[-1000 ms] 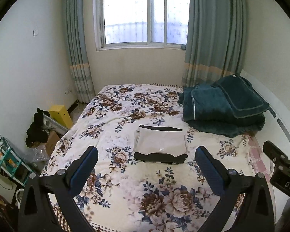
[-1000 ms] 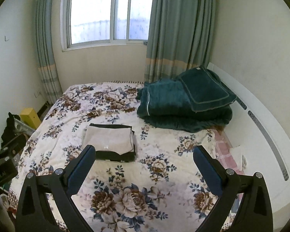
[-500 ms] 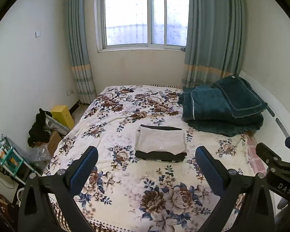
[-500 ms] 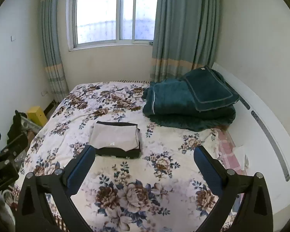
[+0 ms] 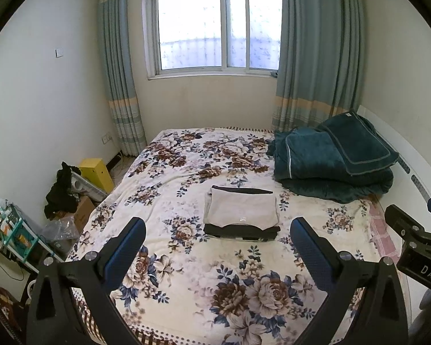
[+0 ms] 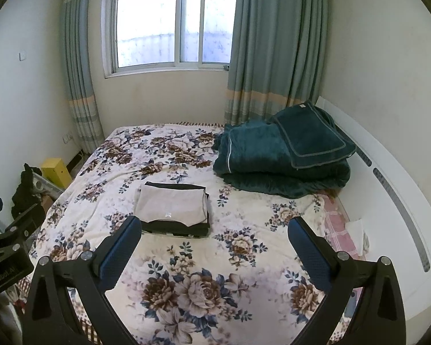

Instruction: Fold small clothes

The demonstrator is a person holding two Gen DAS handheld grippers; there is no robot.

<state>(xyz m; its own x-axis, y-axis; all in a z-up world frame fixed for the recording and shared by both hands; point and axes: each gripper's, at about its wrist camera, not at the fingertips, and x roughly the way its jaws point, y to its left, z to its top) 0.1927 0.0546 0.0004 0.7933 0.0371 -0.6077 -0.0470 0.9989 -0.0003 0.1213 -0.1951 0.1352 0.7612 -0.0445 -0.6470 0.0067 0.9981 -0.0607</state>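
Pale grey folded garment (image 5: pixel 242 210) tops a dark folded pile (image 5: pixel 241 230) mid-bed on the floral bedspread (image 5: pixel 186 258) | left gripper (image 5: pixel 217 241) spread wide, holding nothing, above the near bed edge | right gripper (image 6: pixel 214 240) likewise released | teal blanket (image 5: pixel 330 164) heaped by the headboard | yellow box (image 5: pixel 97 172) on the floor left of the bed

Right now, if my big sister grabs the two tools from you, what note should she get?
Left tool: open, empty, held above the bed.
Right tool: open, empty, also off the bed.
Folded clothes: a neat stack mid-bed, pale piece on top of dark ones.
Green blanket: piled behind the stack, to its right.
Done: the stack looks folded.
Left: no unfolded clothes in view; look for more.
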